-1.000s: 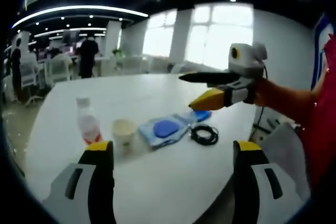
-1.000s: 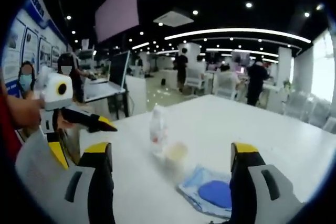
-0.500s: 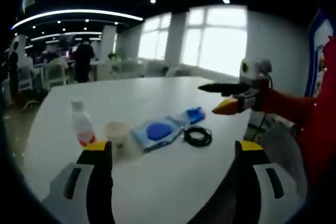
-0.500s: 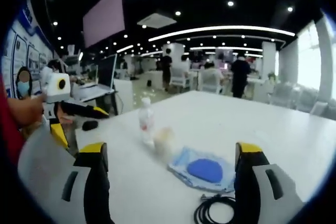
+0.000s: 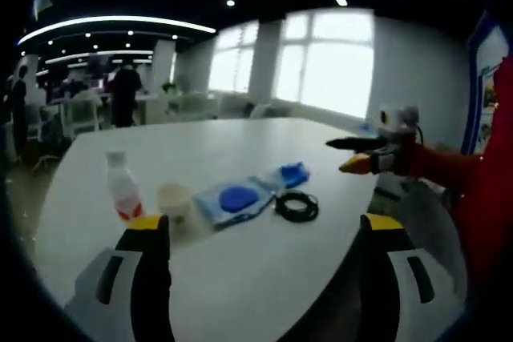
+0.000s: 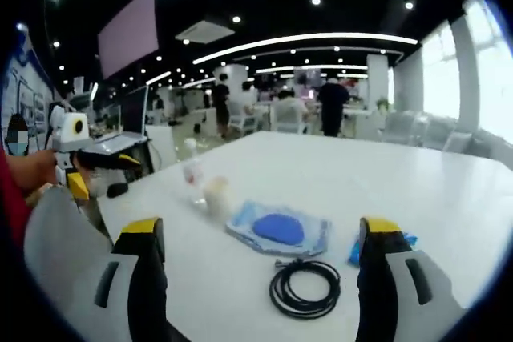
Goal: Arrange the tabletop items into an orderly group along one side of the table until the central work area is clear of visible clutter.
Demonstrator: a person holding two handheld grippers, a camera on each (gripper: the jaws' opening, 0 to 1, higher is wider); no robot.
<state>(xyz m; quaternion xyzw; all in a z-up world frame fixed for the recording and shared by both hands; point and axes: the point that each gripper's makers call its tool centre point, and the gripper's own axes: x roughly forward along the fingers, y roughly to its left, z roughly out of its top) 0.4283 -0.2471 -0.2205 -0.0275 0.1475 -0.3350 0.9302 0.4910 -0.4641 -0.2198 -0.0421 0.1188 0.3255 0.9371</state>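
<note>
Both tools gape empty, left tool [image 5: 256, 234] and right tool [image 6: 260, 238]; the cup [image 6: 215, 195] blurs.

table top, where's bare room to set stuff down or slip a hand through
The table is bare across its far half, beyond the items, and along the near edge before the left gripper. It is crowded in one row: bottle, cup, blue pouch, black cable coil, small blue packet.
</note>
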